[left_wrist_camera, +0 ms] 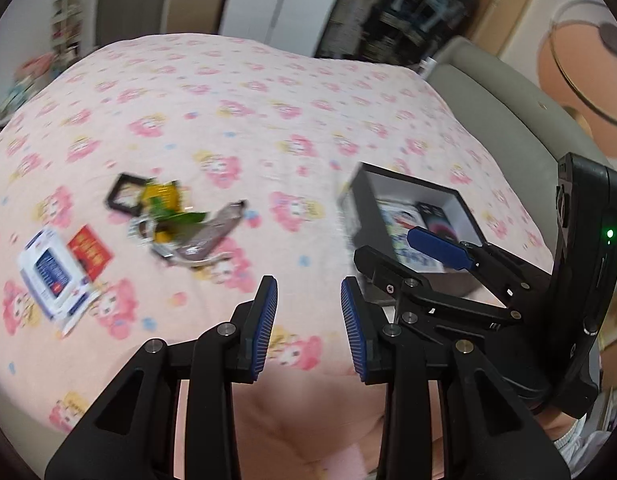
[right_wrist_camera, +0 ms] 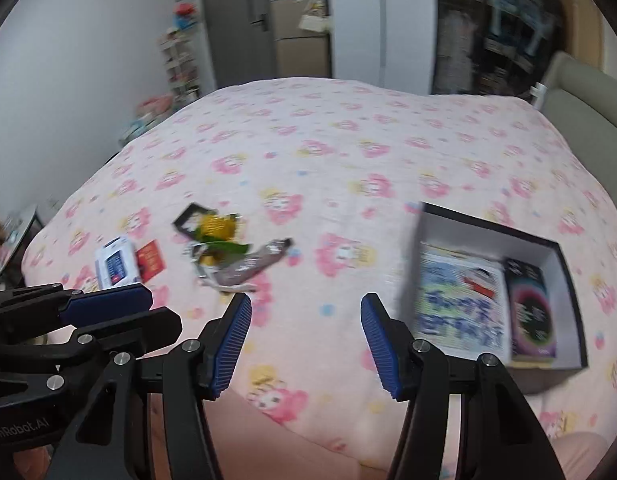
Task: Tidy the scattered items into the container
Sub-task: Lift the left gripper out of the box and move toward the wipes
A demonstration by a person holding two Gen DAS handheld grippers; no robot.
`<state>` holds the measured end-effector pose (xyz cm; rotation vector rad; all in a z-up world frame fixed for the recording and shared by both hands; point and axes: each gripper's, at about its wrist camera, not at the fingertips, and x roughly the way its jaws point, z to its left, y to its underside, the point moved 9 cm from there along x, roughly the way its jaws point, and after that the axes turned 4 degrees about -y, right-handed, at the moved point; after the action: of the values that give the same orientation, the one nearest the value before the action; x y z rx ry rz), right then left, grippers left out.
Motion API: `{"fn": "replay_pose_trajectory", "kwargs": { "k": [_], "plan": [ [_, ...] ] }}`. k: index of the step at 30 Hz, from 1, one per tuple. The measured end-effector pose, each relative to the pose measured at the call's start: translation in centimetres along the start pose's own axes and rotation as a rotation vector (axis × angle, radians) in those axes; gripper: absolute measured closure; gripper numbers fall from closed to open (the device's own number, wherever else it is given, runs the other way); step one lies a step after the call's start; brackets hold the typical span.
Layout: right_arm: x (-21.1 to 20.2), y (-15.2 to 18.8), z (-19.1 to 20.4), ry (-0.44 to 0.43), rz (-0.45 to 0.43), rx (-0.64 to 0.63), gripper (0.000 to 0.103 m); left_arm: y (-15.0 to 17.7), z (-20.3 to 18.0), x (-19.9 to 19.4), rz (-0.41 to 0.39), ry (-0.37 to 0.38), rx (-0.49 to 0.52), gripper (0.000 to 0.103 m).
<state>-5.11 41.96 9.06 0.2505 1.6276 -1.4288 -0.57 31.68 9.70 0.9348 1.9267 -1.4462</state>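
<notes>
I hold my left tongs (left_wrist_camera: pixel 308 320) low over the pink bed cover (left_wrist_camera: pixel 236 120), pointing out across the bed. Its two blue pads (left_wrist_camera: pixel 264 320) stand apart with nothing between them, so it is let go and empty. My right tongs (right_wrist_camera: pixel 306 340) sit just beside it on the right, a bit in front of the box. Its blue pads (right_wrist_camera: pixel 234 340) are wide apart too, and it holds nothing. In the left view the right tongs (left_wrist_camera: pixel 440 248) cross in front of the box and hide part of it.

The black box (right_wrist_camera: pixel 564 264) lies open on the bed to the right. It is white inside. A picture book (right_wrist_camera: pixel 460 300) lies flat in it, and a dark pack with a bright ring (right_wrist_camera: pixel 530 312) lies next to the book, on the right side.

The loose things are well apart from the box, out to the left. There is a small heap with a black frame (right_wrist_camera: pixel 186 218), something yellow and green (right_wrist_camera: pixel 218 236) and a shiny grey wrapper (right_wrist_camera: pixel 256 266), all touching or piled up. Farther left lie a white and blue packet (right_wrist_camera: pixel 114 266) and a red card (right_wrist_camera: pixel 150 266), side by side. The pictures are blurry, so I cannot read them.

Nothing lies between my tongs and the heap, just bed cover. A grey bed head (left_wrist_camera: pixel 500 120) is on the right.
</notes>
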Motion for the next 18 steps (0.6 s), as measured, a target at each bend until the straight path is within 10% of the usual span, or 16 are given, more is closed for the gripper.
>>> {"fn": "replay_pose_trajectory", "kwargs": {
  "k": [18],
  "plan": [
    [7.9,-1.1,14.9,-0.222,0.143,-0.237,0.05,2.6,15.9,-2.8,-0.051,-0.135,-0.271,0.071]
  ]
}}
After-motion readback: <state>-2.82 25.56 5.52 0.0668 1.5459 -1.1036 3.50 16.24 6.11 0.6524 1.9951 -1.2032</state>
